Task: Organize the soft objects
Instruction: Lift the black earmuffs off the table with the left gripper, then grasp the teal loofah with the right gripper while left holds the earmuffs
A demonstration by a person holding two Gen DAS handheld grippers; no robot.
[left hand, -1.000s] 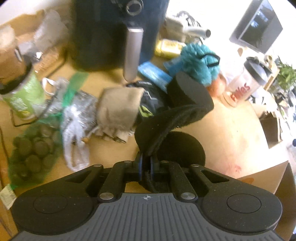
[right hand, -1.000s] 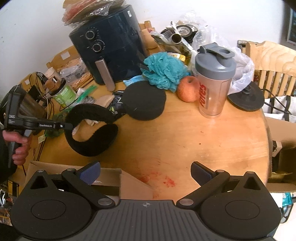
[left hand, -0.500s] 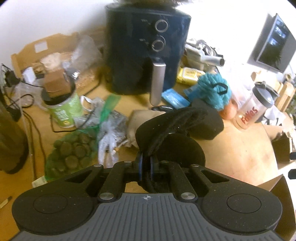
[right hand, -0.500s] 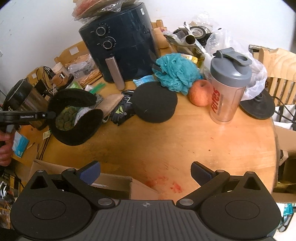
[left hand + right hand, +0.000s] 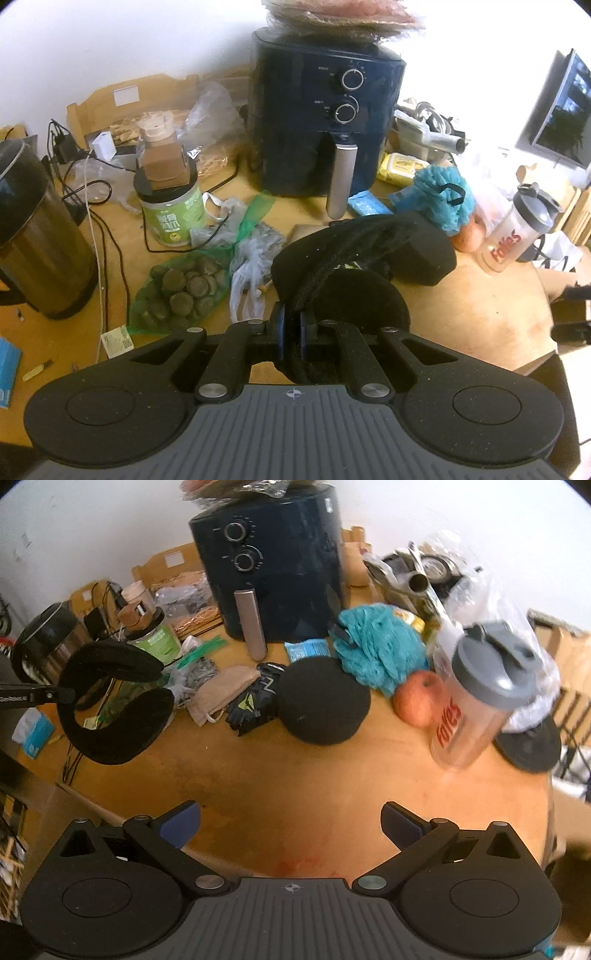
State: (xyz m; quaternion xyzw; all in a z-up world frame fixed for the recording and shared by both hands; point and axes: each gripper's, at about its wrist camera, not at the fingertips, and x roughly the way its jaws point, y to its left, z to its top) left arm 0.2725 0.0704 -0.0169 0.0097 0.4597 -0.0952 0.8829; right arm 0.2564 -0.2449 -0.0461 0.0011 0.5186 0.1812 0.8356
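A cluttered round wooden worktop [image 5: 295, 775] stands against a white wall, crowded along its far side with kitchen things.

The left claw [image 5: 291, 325] is pinched nearly shut on the seam of black earmuffs [image 5: 354, 258]; the fuzzy band arches up and away from the pads, one round pad hanging just beyond the claw. In the right wrist view the earmuffs [image 5: 114, 701] hang clear of the wood at the worktop's left edge, curled into a C shape.

The right claw [image 5: 291, 823] stands wide with nothing between its blue pads [image 5: 181, 823], poised above the bare near part of the worktop.

Ahead of the right claw a black round cushion [image 5: 325, 705] lies flat on the wood. Just left of it sit black gloves [image 5: 255, 701] with a green mark, touching a beige cloth pouch [image 5: 221, 694]. Behind the cushion to the right a teal bath sponge [image 5: 376, 646] rests against an apple [image 5: 417, 698], and a shaker bottle [image 5: 472, 705] with a grey lid stands upright beside the apple.

Farther back stands a dark air fryer [image 5: 273, 561], its handle pointing toward the claws. To its left are a green-labelled jar [image 5: 173, 214] and, beyond the left claw, a green net bag [image 5: 181, 291] of dark round pieces. A dark metal kettle [image 5: 37, 240] stands far left.
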